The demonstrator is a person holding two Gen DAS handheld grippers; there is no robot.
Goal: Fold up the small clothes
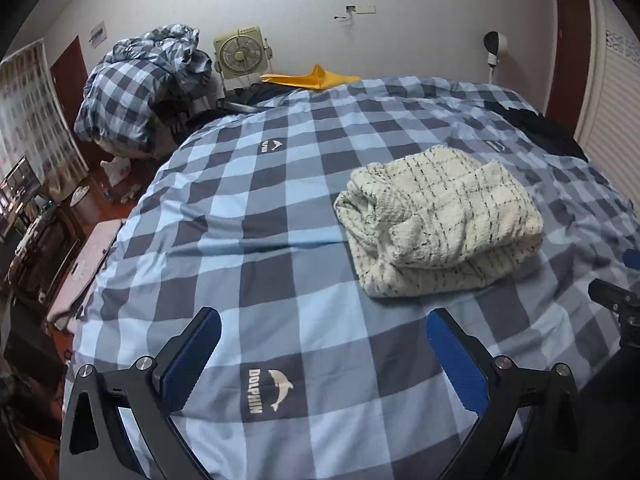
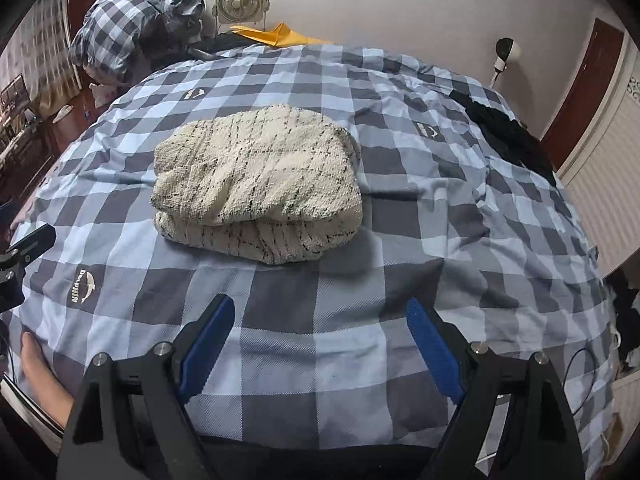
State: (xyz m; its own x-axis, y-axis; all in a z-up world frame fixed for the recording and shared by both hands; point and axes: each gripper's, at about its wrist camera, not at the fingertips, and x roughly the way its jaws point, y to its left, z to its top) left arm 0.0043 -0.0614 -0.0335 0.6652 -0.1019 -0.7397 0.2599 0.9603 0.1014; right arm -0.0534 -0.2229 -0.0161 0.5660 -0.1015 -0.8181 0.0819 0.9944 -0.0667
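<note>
A cream knitted garment with thin dark lines (image 1: 436,220) (image 2: 260,184) lies folded into a thick bundle on the blue and grey checked bedcover (image 1: 280,216) (image 2: 400,240). My left gripper (image 1: 322,340) hovers open over the cover, nearer than the bundle and to its left, with nothing between its blue pads. My right gripper (image 2: 320,328) is open too, empty, just short of the bundle's near edge. Part of the right gripper (image 1: 616,308) shows at the right border of the left wrist view, and part of the left gripper (image 2: 24,248) at the left border of the right wrist view.
Dark clothing (image 2: 508,136) (image 1: 536,124) lies at the bed's far right. A heap of checked bedding (image 1: 140,84), a box fan (image 1: 240,54) and a yellow sheet (image 1: 312,78) stand beyond the far edge. A forearm (image 2: 36,376) rests at the near left. The bed drops to floor on the left.
</note>
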